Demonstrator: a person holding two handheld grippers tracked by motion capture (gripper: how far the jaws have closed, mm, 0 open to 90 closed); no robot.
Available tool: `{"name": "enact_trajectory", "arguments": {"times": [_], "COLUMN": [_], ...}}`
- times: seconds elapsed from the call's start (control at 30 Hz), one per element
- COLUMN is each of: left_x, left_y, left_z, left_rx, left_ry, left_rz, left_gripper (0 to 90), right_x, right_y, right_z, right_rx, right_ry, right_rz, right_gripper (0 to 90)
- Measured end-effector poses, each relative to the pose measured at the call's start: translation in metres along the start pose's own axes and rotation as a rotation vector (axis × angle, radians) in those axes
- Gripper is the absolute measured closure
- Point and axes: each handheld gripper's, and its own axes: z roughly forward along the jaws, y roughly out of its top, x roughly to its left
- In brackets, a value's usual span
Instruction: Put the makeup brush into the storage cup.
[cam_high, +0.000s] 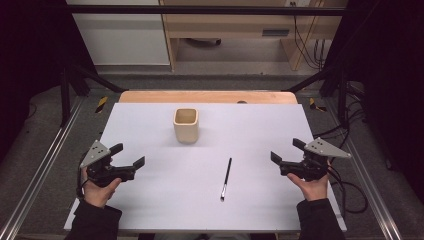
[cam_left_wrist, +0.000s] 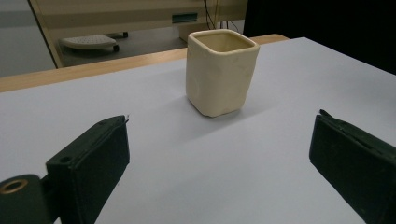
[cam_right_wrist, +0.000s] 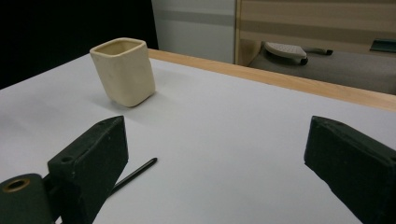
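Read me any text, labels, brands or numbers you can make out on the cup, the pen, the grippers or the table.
There is no readable text.
Cup: plain cream, no mark.
Pen: black, too thin to show any print.
Left gripper and right gripper: black jaws and grey plates, no lettering.
Table: bare white sheet.
Dark plate on the wooden furniture behind: too blurred to read.

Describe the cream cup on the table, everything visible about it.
The cup is a cream, squarish vessel with rounded corners and slightly uneven, hand-formed walls, ceramic by its look. It stands upright and open-topped on the white tabletop, toward the far middle; what shows of its inside looks empty. Nothing touches it: the pen lies nearer the person, and both grippers are well short of it.
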Motion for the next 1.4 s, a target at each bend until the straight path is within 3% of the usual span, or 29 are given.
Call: {"name": "enact_trajectory", "arguments": {"times": [0.3, 0.37, 0.67, 0.97, 1.4], "left_x": [0.001, 0.003, 0.004, 0.004, 0.005], "left_y": [-0.004, -0.004, -0.007, -0.008, -0.008], "left_z": [0.001, 0.001, 0.003, 0.005, 0.004], "left_rx": [0.010, 0.014, 0.023, 0.030, 0.025], "left_ry": [0.003, 0.004, 0.007, 0.008, 0.008], "left_rz": [-0.001, -0.002, -0.008, -0.007, -0.011], "left_gripper": [5.1, 5.1, 5.1, 5.3, 5.6], "right_x": [0.005, 0.006, 0.026, 0.056, 0.081], "right_y": [-0.001, -0.001, 0.006, 0.005, -0.012], "right_z": [0.003, 0.005, 0.014, 0.041, 0.079], "right_rx": [0.011, 0.018, 0.030, 0.088, 0.194], "right_ry": [0.010, 0.009, 0.028, 0.049, 0.064], "right_rz": [-0.001, -0.019, -0.045, -0.075, -0.090], "right_gripper": [6.6, 6.3, 6.6, 6.7, 9.6]}}
